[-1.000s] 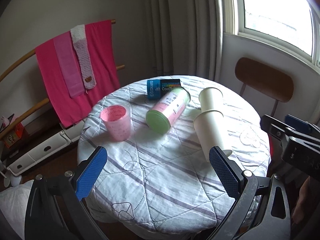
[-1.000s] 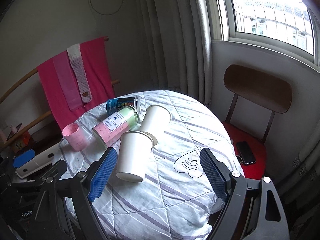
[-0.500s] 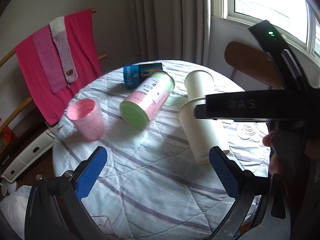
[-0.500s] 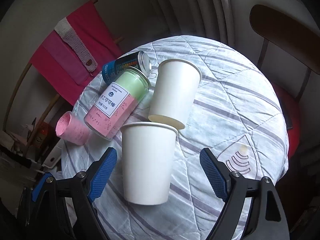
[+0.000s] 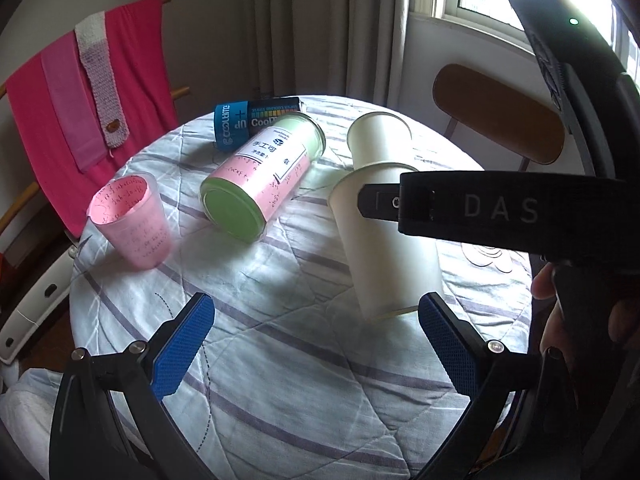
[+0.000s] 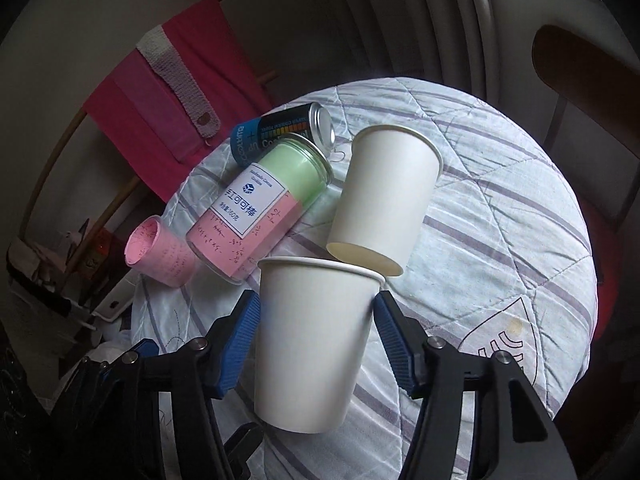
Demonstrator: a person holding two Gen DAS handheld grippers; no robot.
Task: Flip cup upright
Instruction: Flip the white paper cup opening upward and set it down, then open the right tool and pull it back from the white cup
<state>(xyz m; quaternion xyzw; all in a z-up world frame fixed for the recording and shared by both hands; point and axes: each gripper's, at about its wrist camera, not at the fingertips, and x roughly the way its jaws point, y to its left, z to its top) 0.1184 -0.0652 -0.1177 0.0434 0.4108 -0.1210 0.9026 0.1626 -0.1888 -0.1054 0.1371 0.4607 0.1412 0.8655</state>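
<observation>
Two white paper cups lie on their sides on the round quilted table. The near cup point(image 6: 312, 344) lies with its rim toward the far cup point(image 6: 384, 204); both also show in the left wrist view, near cup point(image 5: 384, 252) and far cup point(image 5: 378, 140). My right gripper point(image 6: 318, 332) is around the near cup, its blue pads point(image 6: 244, 340) touching both sides just below the rim. My left gripper point(image 5: 316, 344) is open and empty above the table's near part, left of the near cup.
A pink and green canister point(image 5: 260, 176) and a blue can point(image 5: 248, 120) lie on their sides at the back. A pink cup point(image 5: 132, 220) stands at the left. A wooden chair point(image 5: 500, 112) stands behind the table point(image 5: 280, 360). Pink cloths point(image 5: 80, 92) hang on a rack.
My right gripper has dropped down over the near white cup and narrowed its jaws from wide open to touching it. The left gripper has moved closer over the table.
</observation>
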